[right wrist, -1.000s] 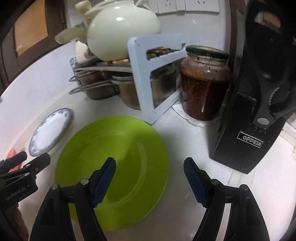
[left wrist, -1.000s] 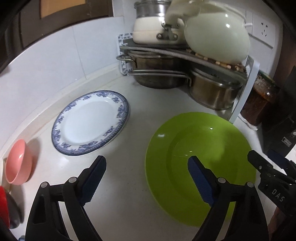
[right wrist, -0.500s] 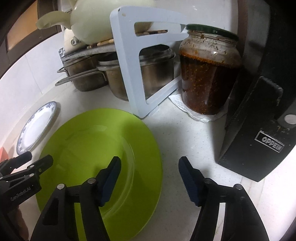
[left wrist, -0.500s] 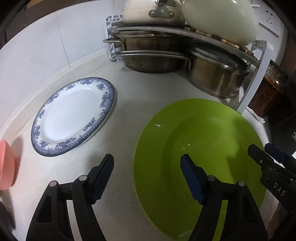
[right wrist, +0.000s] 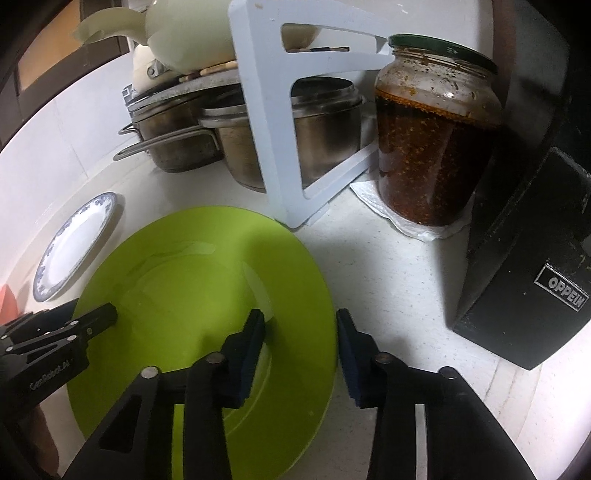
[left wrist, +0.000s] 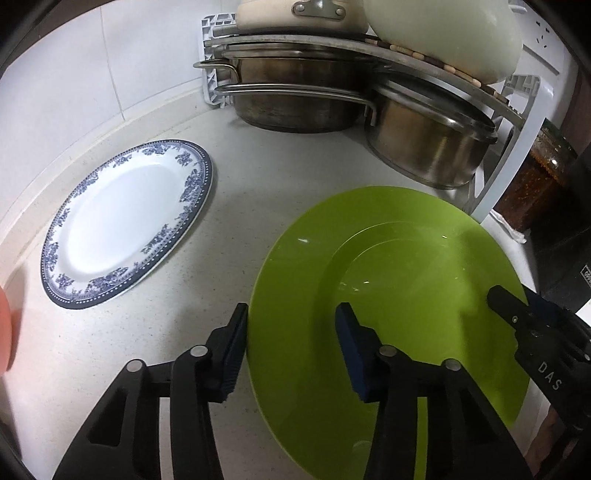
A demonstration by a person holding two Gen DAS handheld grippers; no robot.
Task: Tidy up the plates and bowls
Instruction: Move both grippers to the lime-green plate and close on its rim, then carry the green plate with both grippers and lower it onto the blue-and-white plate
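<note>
Green plate (left wrist: 388, 314) lies flat on the surface (left wrist: 229, 206), at 5 o'clock in the left view and 7 o'clock in the right view, just in front of the rack (right wrist: 273, 122). Looks like thin plastic: light, stiff enough, glossy and so probably slippery. Broad flat rim, shallow well, nothing in it. The rim is the only place to take hold; opposite edges, one gripper per side, should stop it tipping.

Left gripper (left wrist: 291, 350) straddles the plate's 9 o'clock rim, one finger outside on the surface, one over the well. Fingers are closing, rim between them, gap visible, not pressing yet. Right gripper (right wrist: 299, 354) does the same at the 3 o'clock rim: closing, rim between, not clamped.

Blue-white plate (left wrist: 125, 225) at 9 o'clock is flat, empty and well apart from the green one. Looks ceramic, so heavier and chippable. A sliver of a pink bowl (left wrist: 5, 332) shows at the far left edge; contents can't be seen.

Pots (left wrist: 424, 147) sit under the rack shelf, lids on, a white kettle (right wrist: 184, 33) on top. The jar (right wrist: 436, 147) at 1 o'clock in the right view is nearly full of dark red chunky paste, lid on, standing on paper. A black block (right wrist: 524, 258) is beside it.
</note>
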